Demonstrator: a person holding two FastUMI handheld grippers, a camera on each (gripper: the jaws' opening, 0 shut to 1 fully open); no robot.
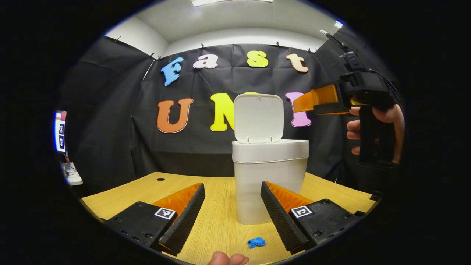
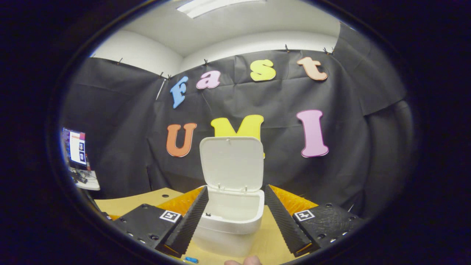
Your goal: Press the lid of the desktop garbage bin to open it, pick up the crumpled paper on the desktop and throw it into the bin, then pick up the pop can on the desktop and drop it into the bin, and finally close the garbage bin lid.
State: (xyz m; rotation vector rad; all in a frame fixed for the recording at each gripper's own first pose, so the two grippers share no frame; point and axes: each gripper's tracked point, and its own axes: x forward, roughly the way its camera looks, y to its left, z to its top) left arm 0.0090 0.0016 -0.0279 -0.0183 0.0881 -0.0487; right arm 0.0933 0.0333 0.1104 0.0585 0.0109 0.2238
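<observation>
Smooth white plastic bin (image 1: 270, 176) stands at 12 o'clock on woodgrain desk (image 1: 217, 221), its rounded-square lid (image 1: 259, 117) upright. Left gripper (image 1: 232, 211) is spread wide, empty, ridged fingers (image 1: 184, 217) flanking the bin. Right gripper (image 2: 235, 217), hand-held high at 2 o'clock in the left gripper view, gapes wide above the bin's mouth.

Blue scrap (image 1: 256, 242) — wooden table (image 1: 220, 221)

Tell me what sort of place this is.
Most likely a staged recording booth, not a home: black cloth wall pinned up all round, a light wooden desk holding a white plastic bin with its lid up, and a lit monitor off to one side.
</observation>
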